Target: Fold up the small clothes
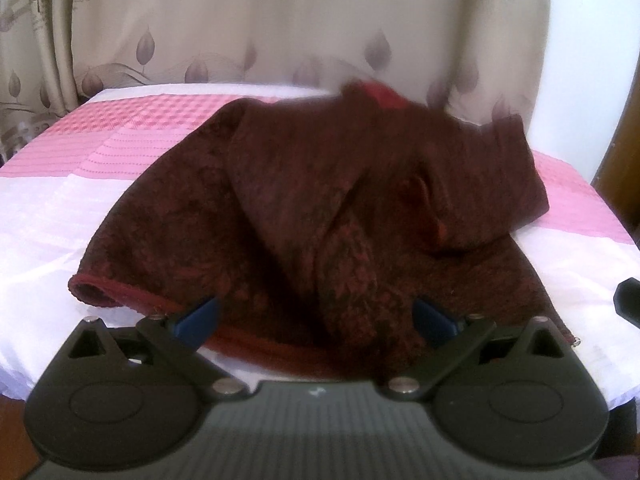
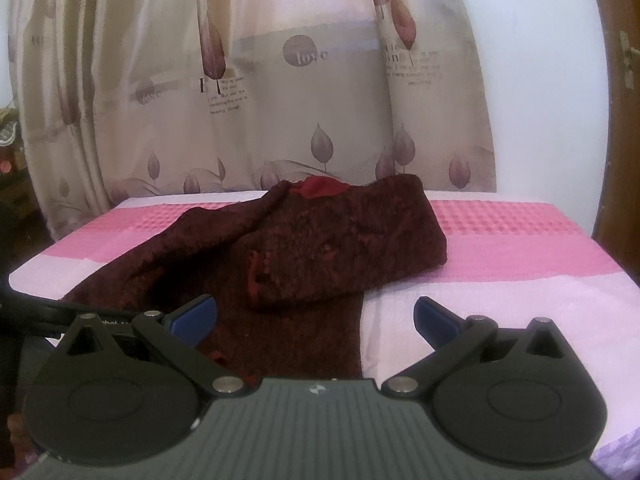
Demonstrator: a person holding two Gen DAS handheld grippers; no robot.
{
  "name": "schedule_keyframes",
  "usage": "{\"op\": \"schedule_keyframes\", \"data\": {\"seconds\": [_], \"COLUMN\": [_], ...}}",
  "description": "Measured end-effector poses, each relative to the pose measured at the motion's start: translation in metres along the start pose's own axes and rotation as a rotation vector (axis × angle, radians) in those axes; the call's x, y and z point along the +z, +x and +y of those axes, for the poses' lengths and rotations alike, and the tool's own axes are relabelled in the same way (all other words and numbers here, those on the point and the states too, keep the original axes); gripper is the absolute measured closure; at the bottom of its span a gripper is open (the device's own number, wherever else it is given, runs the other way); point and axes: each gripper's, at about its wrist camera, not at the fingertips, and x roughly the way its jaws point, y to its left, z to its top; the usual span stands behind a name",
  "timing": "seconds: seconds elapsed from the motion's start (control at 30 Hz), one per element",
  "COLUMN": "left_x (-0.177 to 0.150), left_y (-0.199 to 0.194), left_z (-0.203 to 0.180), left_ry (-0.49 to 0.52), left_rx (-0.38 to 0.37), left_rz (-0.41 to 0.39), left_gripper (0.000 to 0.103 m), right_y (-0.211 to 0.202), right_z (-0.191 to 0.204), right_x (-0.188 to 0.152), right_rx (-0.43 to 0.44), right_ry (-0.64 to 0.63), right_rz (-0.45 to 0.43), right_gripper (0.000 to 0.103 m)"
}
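Note:
A small dark maroon garment [image 1: 320, 200] with a red pattern and red hem lies crumpled on the pink and white table cover [image 1: 60, 200]. One sleeve is folded across its body. My left gripper [image 1: 316, 314] is open, its blue fingertips [image 1: 198, 316] spread over the garment's near hem, holding nothing. In the right wrist view the same garment [image 2: 320, 240] lies ahead with a sleeve folded to the right. My right gripper [image 2: 316, 316] is open and empty above the garment's near right edge, on the table cover [image 2: 520, 260].
A beige curtain [image 2: 280, 80] with leaf prints hangs behind the table. A white wall [image 2: 540, 80] and a brown door frame [image 2: 616, 120] stand at the right. The other gripper's black tip [image 1: 628, 296] shows at the right edge of the left wrist view.

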Motion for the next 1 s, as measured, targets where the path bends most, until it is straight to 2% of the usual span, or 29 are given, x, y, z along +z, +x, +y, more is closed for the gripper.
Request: {"op": "schedule_keyframes", "data": {"seconds": [0.33, 0.43, 0.6, 0.67, 0.7, 0.77, 0.87, 1.0], "left_x": [-0.003, -0.003, -0.002, -0.002, -0.001, 0.0, 0.003, 0.016], "left_y": [0.003, 0.002, 0.002, 0.003, 0.005, 0.008, 0.009, -0.005], "left_z": [-0.004, -0.006, -0.005, -0.005, -0.004, 0.0, 0.009, 0.021], "left_ry": [0.029, 0.048, 0.047, 0.047, 0.043, 0.018, -0.042, -0.071], "left_rx": [0.001, 0.014, 0.019, 0.021, 0.016, 0.011, 0.004, 0.045], "left_rz": [-0.019, -0.031, -0.036, -0.027, -0.007, 0.023, 0.047, 0.017], "left_gripper": [0.001, 0.008, 0.011, 0.035, 0.042, 0.069, 0.083, 0.086], "right_y": [0.007, 0.009, 0.011, 0.012, 0.013, 0.014, 0.015, 0.018], "right_z": [-0.002, -0.002, -0.002, -0.002, -0.001, -0.001, -0.001, -0.001], "right_x": [-0.001, -0.002, -0.003, -0.004, -0.005, -0.004, -0.003, -0.003], "right_rx": [0.008, 0.007, 0.008, 0.01, 0.011, 0.013, 0.013, 0.008], "right_ry": [0.012, 0.014, 0.018, 0.017, 0.016, 0.015, 0.016, 0.017], "right_rz": [0.018, 0.022, 0.028, 0.033, 0.033, 0.038, 0.041, 0.046], "right_gripper": [0.0, 0.0, 0.0, 0.0, 0.0, 0.0, 0.0, 0.0]}}
